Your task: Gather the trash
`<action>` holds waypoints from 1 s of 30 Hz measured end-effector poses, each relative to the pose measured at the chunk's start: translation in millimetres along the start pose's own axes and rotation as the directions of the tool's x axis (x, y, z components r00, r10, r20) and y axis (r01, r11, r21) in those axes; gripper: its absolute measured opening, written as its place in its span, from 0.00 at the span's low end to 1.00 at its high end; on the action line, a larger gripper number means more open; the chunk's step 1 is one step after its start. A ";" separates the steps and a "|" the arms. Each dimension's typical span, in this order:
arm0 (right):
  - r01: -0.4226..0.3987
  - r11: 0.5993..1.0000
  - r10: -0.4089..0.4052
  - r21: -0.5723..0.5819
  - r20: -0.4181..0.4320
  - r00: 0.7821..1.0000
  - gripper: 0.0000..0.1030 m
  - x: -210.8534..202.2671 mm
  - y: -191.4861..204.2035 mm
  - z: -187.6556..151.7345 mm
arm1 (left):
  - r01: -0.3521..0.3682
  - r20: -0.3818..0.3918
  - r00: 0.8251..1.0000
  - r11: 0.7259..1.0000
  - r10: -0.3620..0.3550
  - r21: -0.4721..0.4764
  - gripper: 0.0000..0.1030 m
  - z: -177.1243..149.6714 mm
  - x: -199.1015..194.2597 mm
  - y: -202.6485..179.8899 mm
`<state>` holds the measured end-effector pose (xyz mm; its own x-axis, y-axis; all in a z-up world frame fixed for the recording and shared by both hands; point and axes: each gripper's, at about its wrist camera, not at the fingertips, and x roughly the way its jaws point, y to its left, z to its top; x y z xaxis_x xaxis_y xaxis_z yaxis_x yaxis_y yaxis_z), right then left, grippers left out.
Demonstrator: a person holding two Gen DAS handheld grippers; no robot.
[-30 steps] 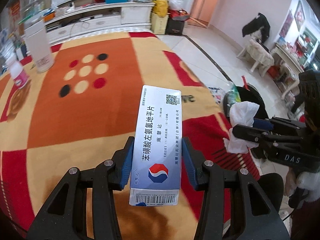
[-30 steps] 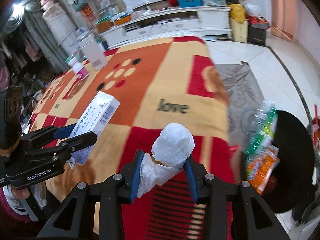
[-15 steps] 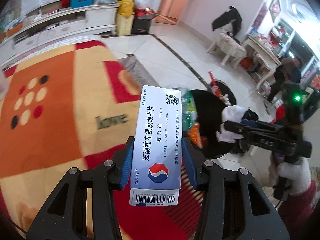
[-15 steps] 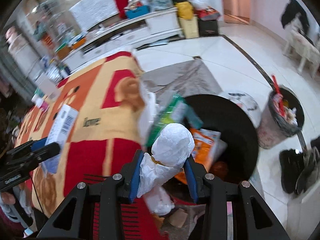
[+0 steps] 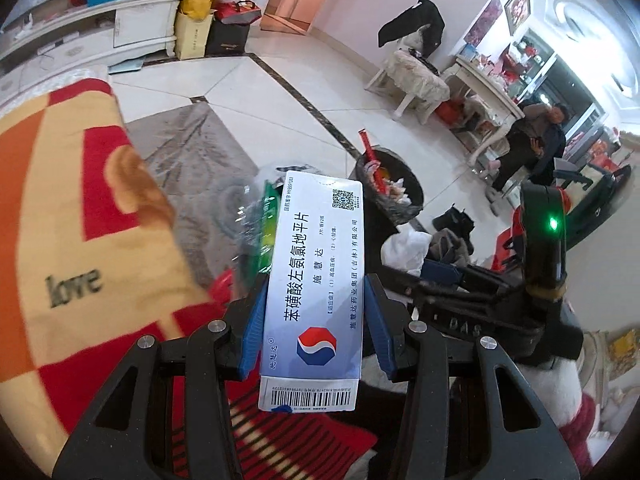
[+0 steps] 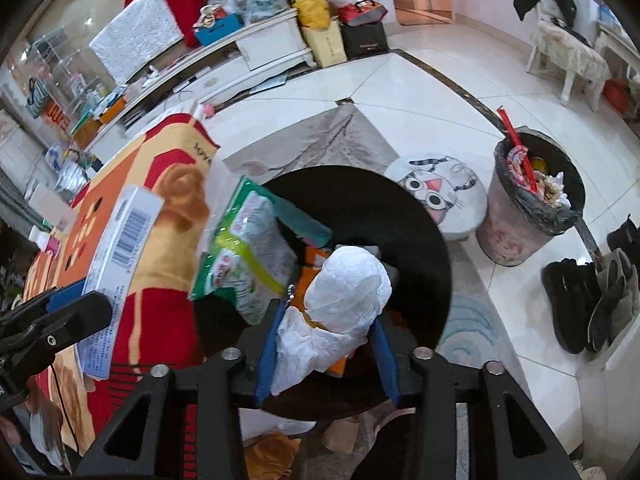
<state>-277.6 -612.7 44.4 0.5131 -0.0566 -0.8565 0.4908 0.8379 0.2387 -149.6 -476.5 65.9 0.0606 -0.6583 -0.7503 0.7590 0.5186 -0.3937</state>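
Both jaws clamp trash: left gripper (image 5: 314,332) a medicine box (image 5: 316,280), right gripper (image 6: 326,344) crumpled tissue (image 6: 340,300).

The right gripper (image 6: 326,344) pinches a crumpled white tissue wad (image 6: 340,304) between its blue-padded fingers (image 6: 267,354), above a wide round black bin (image 6: 400,216) holding a green-and-white plastic snack bag (image 6: 240,256) and orange wrappers (image 6: 312,276). At left, the left gripper (image 6: 60,312) grips a long white medicine box with a barcode (image 6: 120,248) over the red-and-orange patterned blanket (image 6: 160,280). On the tiled floor (image 6: 400,80) to the right stand a cat-face stool (image 6: 438,186) and a full grey waste basket with a black liner (image 6: 528,204).
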 end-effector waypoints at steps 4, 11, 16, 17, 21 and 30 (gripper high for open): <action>0.017 1.000 -0.017 0.014 0.029 0.999 0.74 -5.1 -6.9 0.1 | 0.041 -0.009 0.999 0.999 -0.041 -0.025 0.61 4.9 13.3 3.4; 0.000 1.000 -0.001 0.013 0.034 0.999 0.74 -8.0 -5.1 -8.0 | 0.011 0.001 1.000 1.000 -0.011 -0.024 0.68 2.7 18.9 3.4; -0.017 0.999 0.015 0.032 0.062 0.998 0.74 -12.8 0.0 -18.1 | -0.094 0.049 0.994 0.996 0.094 -0.003 0.68 -3.8 1.3 6.8; -0.011 1.000 0.009 0.028 0.067 0.998 0.74 -13.6 3.5 -21.1 | -0.112 0.058 0.992 0.994 0.112 -0.001 0.68 -5.6 -1.7 8.8; 0.006 1.000 -0.008 0.021 0.099 0.995 0.74 -20.6 17.6 -31.3 | -0.186 0.100 0.978 0.983 0.185 0.005 0.68 -16.3 -15.3 11.3; 0.062 0.998 -0.060 -0.002 0.169 0.984 0.75 -41.7 45.9 -51.7 | -0.234 0.183 0.956 0.972 0.230 -0.001 0.68 -41.9 -53.0 15.5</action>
<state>-312.9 -543.8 67.5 0.5942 -0.1980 -0.7796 0.5199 0.8341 0.1844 -168.2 -410.6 77.3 0.3512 -0.6094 -0.7108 0.7228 0.6590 -0.2078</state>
